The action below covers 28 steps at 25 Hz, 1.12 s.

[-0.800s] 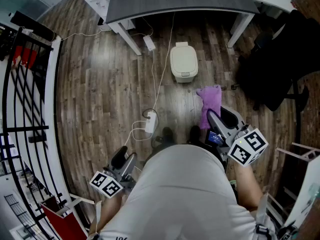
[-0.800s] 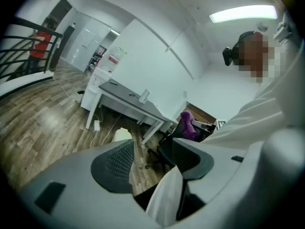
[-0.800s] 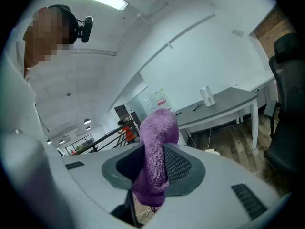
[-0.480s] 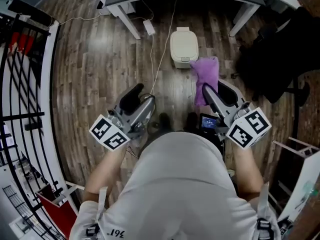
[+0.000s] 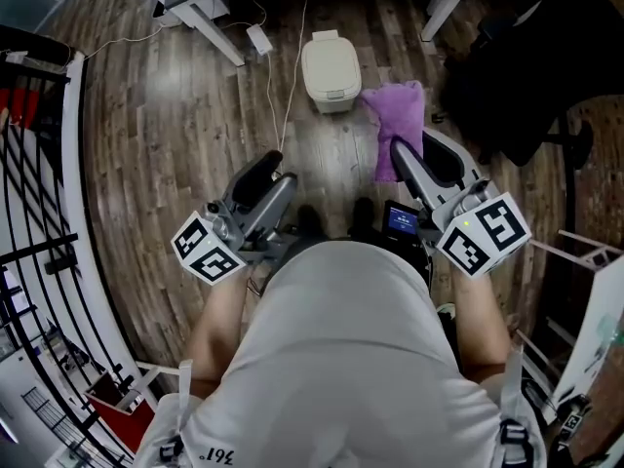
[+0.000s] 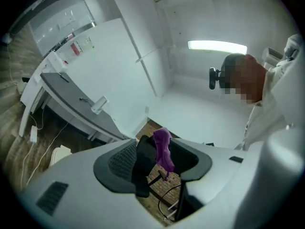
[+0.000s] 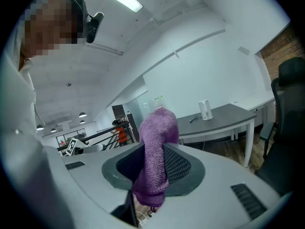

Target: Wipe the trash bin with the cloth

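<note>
A small cream trash bin with its lid closed stands on the wood floor just in front of the desk; it also shows low at the left as the bin. My right gripper is shut on a purple cloth, which hangs forward from the jaws to the right of the bin, apart from it. In the right gripper view the cloth is pinched between the pads and droops below them. My left gripper is open and empty, below and left of the bin. Between its jaws the cloth shows farther off.
A grey desk with white legs stands behind the bin. A white cable and plug block run over the floor left of the bin. A black office chair fills the right. Black railing lines the left.
My left gripper has come up from low at my left side to a place in front of me. The right gripper and cloth have moved forward, nearer the bin.
</note>
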Tool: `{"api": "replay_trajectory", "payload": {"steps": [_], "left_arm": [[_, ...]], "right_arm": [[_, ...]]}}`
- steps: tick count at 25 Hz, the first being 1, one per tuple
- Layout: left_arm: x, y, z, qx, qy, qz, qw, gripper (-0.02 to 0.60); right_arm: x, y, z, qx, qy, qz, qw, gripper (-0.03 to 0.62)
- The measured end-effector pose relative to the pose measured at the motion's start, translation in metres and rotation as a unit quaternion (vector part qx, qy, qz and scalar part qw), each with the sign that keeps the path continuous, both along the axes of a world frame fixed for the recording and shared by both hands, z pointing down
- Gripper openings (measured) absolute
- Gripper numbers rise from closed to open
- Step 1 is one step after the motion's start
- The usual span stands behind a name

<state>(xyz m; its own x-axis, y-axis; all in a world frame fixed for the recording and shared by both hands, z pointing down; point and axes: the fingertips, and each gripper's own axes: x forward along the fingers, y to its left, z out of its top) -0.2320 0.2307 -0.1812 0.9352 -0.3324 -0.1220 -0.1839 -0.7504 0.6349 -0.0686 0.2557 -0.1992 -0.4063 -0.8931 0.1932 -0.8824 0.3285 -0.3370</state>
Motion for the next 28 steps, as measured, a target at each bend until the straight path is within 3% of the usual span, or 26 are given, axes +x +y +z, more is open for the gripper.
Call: {"api": "replay_trajectory", "payload": {"steps": [11,17,18,21,22,28], "left_arm": [[0.022,0.003,0.026,-0.031,-0.02,0.01,0.9993,0.224],[0.04,-0.01,0.042,-0.044,-0.052,-0.008,0.9976,0.224],[0.042,-0.012,0.044,-0.051,-0.05,-0.011,0.9974,0.212],[0.049,-0.02,0.045,-0.073,-0.032,-0.013,0.9968,0.05],[0.052,-0.023,0.045,-0.076,-0.031,-0.014,0.9965,0.025],[0.069,-0.034,0.061,-0.035,-0.119,-0.038,0.9916,0.012]], "right_arm": [[0.037,-0.006,0.019,-0.02,0.021,0.042,0.999,0.118],[0.072,-0.015,0.041,-0.049,0.034,0.06,0.996,0.118],[0.078,-0.017,0.046,-0.054,0.034,0.062,0.996,0.118],[0.094,-0.027,0.061,-0.069,0.039,0.056,0.995,0.118],[0.1,-0.031,0.066,-0.074,0.041,0.053,0.995,0.118],[0.128,-0.053,0.097,-0.102,0.05,0.04,0.993,0.118]]}}
